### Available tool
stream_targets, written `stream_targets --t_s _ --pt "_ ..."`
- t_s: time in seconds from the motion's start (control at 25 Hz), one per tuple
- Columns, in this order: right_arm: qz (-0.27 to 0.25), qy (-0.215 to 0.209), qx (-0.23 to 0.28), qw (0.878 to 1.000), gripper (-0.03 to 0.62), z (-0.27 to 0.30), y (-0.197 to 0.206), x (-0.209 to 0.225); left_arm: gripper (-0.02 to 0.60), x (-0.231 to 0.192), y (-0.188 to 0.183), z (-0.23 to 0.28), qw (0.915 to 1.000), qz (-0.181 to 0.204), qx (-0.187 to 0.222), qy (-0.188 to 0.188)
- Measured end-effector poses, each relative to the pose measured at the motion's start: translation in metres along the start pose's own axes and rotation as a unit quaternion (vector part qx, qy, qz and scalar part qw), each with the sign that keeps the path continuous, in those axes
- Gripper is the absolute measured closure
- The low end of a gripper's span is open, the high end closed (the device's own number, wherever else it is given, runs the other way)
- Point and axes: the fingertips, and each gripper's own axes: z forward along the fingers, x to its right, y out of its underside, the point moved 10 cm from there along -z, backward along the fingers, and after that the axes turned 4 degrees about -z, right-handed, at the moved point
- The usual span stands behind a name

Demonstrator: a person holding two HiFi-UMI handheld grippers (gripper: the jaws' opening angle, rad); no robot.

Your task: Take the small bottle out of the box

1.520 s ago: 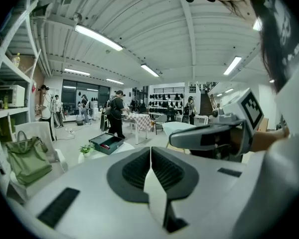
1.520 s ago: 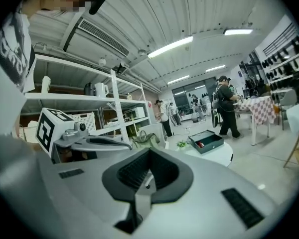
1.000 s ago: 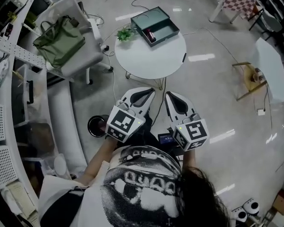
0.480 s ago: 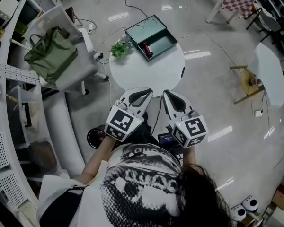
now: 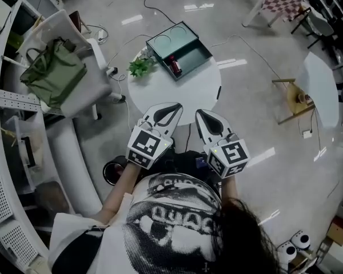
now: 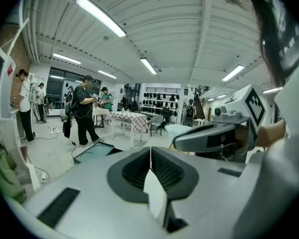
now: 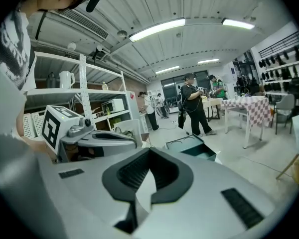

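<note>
An open dark-green box [image 5: 186, 44] stands at the far side of a round white table [image 5: 177, 90], with a small red bottle [image 5: 174, 64] lying in it. Both grippers hang side by side at the table's near edge, well short of the box. My left gripper [image 5: 172, 108] is shut and empty; in the left gripper view its jaws [image 6: 150, 152] meet, and the box [image 6: 95, 151] lies ahead on the left. My right gripper [image 5: 203, 115] is shut too, with nothing in its jaws [image 7: 149, 154]; the box [image 7: 195, 147] shows ahead of them.
A small green plant [image 5: 140, 66] sits on the table left of the box. A white chair with a green bag [image 5: 52, 72] stands to the left beside shelving. A black bin [image 5: 111, 172], floor cables, a wooden stool [image 5: 296, 99] and several standing people [image 6: 83, 111] surround the table.
The table and box have drawn nearer and lower in the head view as the person steps toward them. Both grippers stay shut and side by side.
</note>
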Motion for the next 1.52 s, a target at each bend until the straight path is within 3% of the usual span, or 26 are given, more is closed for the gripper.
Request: stream_targets --t_s 0.48,0.76,1.08,1.32,1.52 --pt "-0.016 -0.053 -0.031 0.998 0.595 0.032 0.004 0.002 0.566 -0.015 0.018 -0.012 0.9979 -0.035 -0.007 -0.053" --pt "-0.024 -0.101 -0.044 0.994 0.595 0.059 0.001 0.038 0.566 -0.023 0.012 0.009 0.9935 -0.046 -0.008 -0.104" --pt "-0.04 -0.168 -0.064 0.983 0.595 0.105 -0.022 0.103 0.566 -0.028 -0.002 0.048 0.9821 -0.073 -0.015 -0.173" --pt "0.001 -0.21 -0.095 0.973 0.595 0.143 -0.015 0.15 0.566 -0.031 -0.011 0.081 0.9709 -0.091 -0.009 -0.221" --pt "0.005 -0.23 -0.13 0.965 0.594 0.181 -0.006 0.174 0.566 -0.031 -0.012 0.095 0.9606 -0.104 -0.012 -0.257"
